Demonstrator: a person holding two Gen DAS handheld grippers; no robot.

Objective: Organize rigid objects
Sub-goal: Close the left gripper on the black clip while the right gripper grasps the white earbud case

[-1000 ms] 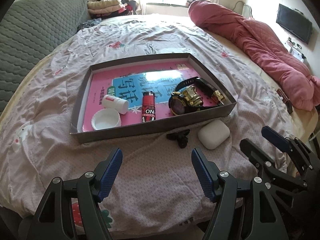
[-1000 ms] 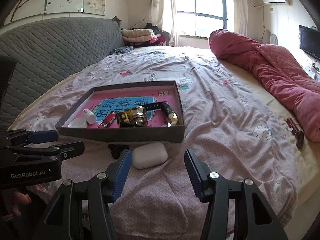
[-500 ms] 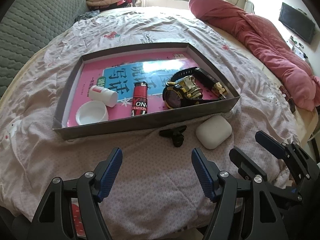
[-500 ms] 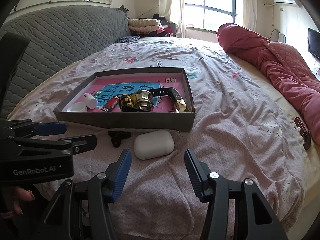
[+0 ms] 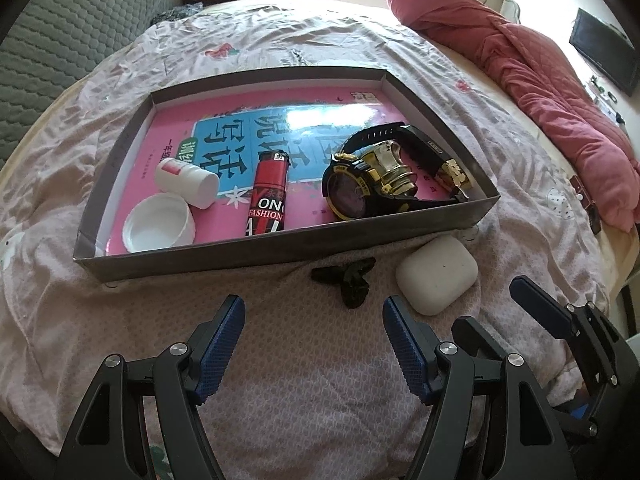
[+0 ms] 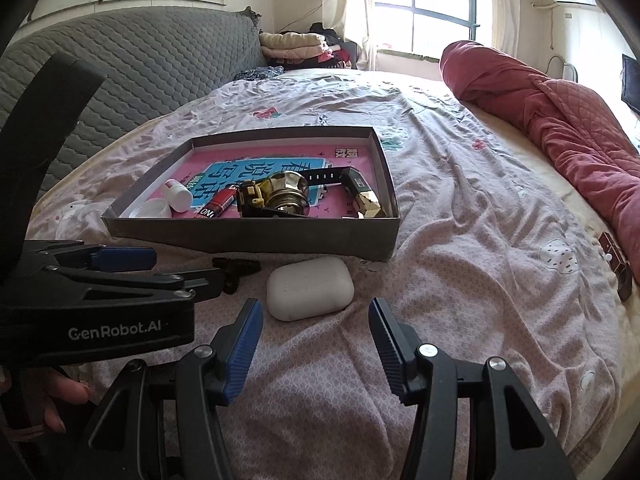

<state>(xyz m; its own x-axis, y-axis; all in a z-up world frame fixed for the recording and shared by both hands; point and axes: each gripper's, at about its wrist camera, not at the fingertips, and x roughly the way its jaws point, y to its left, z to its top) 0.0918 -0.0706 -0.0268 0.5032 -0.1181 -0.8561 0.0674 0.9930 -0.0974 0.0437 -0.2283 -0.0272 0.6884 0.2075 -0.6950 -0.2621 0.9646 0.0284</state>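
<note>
while both tongs [image 5: 313,334] [image 6: 316,330] gape empty, white case [image 6: 310,289] lies flat, long axis sideways

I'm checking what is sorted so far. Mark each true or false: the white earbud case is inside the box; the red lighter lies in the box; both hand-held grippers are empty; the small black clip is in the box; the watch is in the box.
1. White rounded plastic earbud case inside the shallow grey cardboard box: false, it lies on the bedspread beside it.
2. Red cylindrical lighter in the box: true.
3. Left hand-held gripper and right hand-held gripper empty: true, both open.
4. Small black clip in the box: false, outside.
5. Black-and-gold wristwatch in the box: true.
</note>
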